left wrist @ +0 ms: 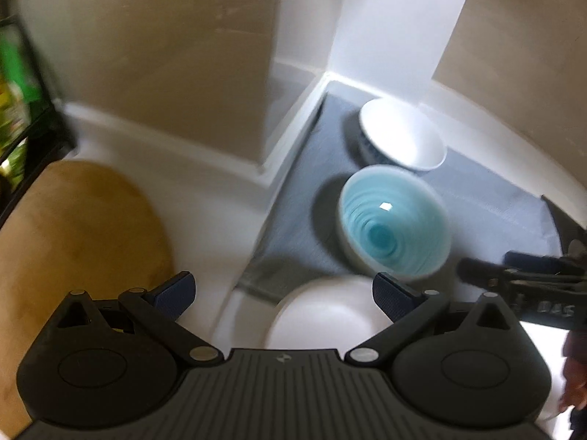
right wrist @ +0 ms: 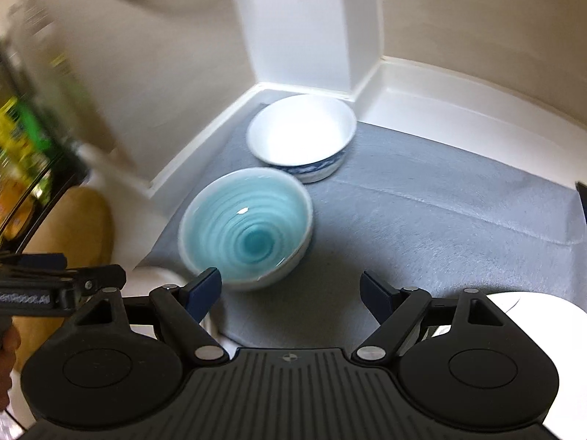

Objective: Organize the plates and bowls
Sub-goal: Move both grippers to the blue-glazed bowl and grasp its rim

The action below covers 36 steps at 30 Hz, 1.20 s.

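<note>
A turquoise swirl bowl point(left wrist: 394, 222) point(right wrist: 245, 227) sits on a grey mat point(left wrist: 293, 198) point(right wrist: 440, 212). Behind it stands a white bowl with a blue patterned outside point(left wrist: 401, 139) point(right wrist: 302, 135), near the wall corner. A white plate point(left wrist: 326, 311) lies just in front of my left gripper point(left wrist: 282, 293), which is open and empty above it. My right gripper point(right wrist: 291, 291) is open and empty, just in front of and right of the turquoise bowl. Another white dish point(right wrist: 543, 311) shows behind its right finger. The right gripper also shows at the right edge of the left wrist view point(left wrist: 521, 282).
A round tan wooden board point(left wrist: 73, 249) point(right wrist: 73, 227) lies on the white counter at left. A dark rack with green and yellow packages point(left wrist: 18, 91) point(right wrist: 25, 146) stands at far left. A white pillar point(right wrist: 293, 25) and walls close the back.
</note>
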Each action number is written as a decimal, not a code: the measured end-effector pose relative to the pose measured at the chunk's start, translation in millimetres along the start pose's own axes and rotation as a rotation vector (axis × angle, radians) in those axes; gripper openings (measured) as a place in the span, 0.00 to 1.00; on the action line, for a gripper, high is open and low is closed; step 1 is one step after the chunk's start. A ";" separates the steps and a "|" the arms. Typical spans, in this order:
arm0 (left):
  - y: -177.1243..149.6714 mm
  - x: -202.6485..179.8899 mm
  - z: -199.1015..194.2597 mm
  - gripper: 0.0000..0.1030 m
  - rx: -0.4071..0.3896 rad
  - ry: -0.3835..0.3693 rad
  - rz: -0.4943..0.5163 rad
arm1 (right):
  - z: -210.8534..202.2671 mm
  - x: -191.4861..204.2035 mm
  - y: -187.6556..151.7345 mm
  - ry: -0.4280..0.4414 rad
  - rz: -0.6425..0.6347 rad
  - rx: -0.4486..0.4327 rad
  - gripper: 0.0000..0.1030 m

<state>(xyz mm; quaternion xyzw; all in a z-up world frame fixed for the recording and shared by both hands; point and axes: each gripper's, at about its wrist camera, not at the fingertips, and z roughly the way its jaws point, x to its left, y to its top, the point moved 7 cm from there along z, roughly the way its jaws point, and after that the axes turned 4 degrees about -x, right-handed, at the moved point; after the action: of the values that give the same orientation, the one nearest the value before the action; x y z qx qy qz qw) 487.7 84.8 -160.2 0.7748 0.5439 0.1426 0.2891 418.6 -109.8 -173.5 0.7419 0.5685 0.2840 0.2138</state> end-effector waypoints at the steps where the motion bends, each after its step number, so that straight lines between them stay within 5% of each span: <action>1: 5.5 -4.0 4.2 1.00 -0.001 -0.015 0.002 | 4.3 -2.2 2.1 -0.006 0.011 0.003 0.77; 25: 41.8 -37.1 95.6 0.93 0.132 -0.115 -0.038 | 75.9 -24.2 13.3 -0.080 0.043 0.103 0.75; 29: 42.1 -36.6 103.2 0.70 0.157 -0.125 -0.051 | 83.8 -23.3 12.6 -0.080 0.036 0.116 0.71; 31: 40.5 -35.7 106.9 0.52 0.180 -0.127 -0.062 | 86.7 -23.5 11.4 -0.079 0.038 0.125 0.51; 33: 37.9 -35.0 109.3 0.24 0.204 -0.124 -0.069 | 87.4 -22.3 10.1 -0.038 0.062 0.129 0.37; 36: 34.1 -36.5 110.1 0.09 0.225 -0.121 -0.053 | 85.4 -14.0 9.5 0.006 0.068 0.133 0.14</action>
<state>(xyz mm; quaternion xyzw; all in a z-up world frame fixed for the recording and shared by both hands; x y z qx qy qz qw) 559.1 10.5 -223.5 0.7947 0.5585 0.0261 0.2362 479.5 -125.3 -233.7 0.7725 0.5613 0.2549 0.1522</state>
